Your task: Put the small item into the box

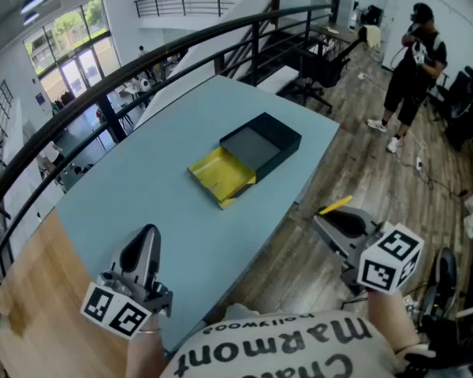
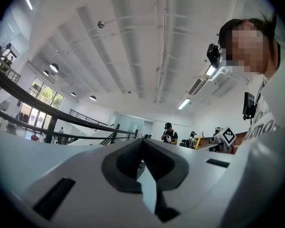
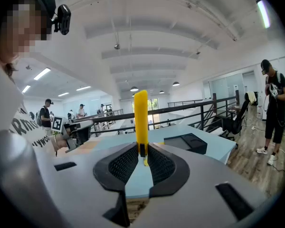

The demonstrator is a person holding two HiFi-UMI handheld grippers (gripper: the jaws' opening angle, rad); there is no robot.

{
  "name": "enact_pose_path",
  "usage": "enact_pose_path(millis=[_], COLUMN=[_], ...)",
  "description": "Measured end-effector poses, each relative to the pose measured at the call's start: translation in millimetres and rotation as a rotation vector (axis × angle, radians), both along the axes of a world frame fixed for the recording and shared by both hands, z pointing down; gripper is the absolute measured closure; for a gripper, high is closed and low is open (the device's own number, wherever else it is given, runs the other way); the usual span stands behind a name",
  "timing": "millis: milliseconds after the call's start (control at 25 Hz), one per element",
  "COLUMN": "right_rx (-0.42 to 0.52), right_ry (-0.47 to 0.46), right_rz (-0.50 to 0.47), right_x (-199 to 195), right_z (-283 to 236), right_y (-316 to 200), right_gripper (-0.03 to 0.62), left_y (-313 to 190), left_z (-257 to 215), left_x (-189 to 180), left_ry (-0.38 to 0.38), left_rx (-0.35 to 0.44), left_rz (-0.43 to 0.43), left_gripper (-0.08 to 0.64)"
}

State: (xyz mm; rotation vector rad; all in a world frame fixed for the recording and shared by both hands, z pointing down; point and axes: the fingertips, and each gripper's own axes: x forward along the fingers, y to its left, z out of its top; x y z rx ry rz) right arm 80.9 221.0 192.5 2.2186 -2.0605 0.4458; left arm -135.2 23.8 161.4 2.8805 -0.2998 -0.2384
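Note:
An open box (image 1: 249,160) lies on the blue table (image 1: 142,187), with a black tray (image 1: 262,143) and a yellow-lined lid (image 1: 221,175) side by side. The black tray (image 3: 192,142) also shows in the right gripper view. My right gripper (image 1: 325,211) hangs off the table's near right edge, shut on a slim yellow stick (image 1: 334,205) that rises straight up between the jaws (image 3: 141,120). My left gripper (image 1: 148,235) is over the table's near left part, shut, with nothing between its fingertips (image 2: 141,144). Both stand well short of the box.
A black railing (image 1: 142,65) runs behind the table. A wooden surface (image 1: 24,305) adjoins the table at the near left. A person in black (image 1: 411,65) stands on the wood floor at the far right, beside office chairs (image 1: 319,69). Other people sit at distant desks.

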Motion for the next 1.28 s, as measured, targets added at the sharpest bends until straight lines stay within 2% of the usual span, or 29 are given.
enact_pose_path(millis=[200, 440, 640, 920, 1160, 1280], right_rx=[0.002, 0.031, -0.010, -0.023, -0.016, 0.000], right_ry=[-0.010, -0.088, -0.089, -0.169, -0.221, -0.213], right_rz=[-0.006, -0.036, -0.053, -0.063, -0.124, -0.163], right_x=[1.3, -7.0, -14.2, -5.0, 15.0, 26.3], right_z=[3.4, 2.7, 17.3, 36.0, 43.8, 37.5], right_y=[-4.5, -18.5, -25.2, -38.1, -72.6, -96.0], right_gripper=[0.514, 0.514, 0.514, 0.514, 0.514, 0.514], left_y=[-3.9, -9.9, -2.9, 6.3, -9.0, -23.4], left_z=[1.9, 5.3, 16.5, 30.7, 37.6, 38.3], left_x=[-0.6, -3.1, 9.4, 33.5, 49.0, 61.2], left_ry=[0.002, -0.006, -0.017, -0.031, -0.047, -0.048], left_rx=[0.001, -0.008, -0.032, -0.070, -0.076, -0.081], left_rz=[-0.008, -0.010, 0.034, 0.107, 0.076, 0.061], left_gripper=[0.558, 0.558, 0.558, 0.558, 0.558, 0.558])
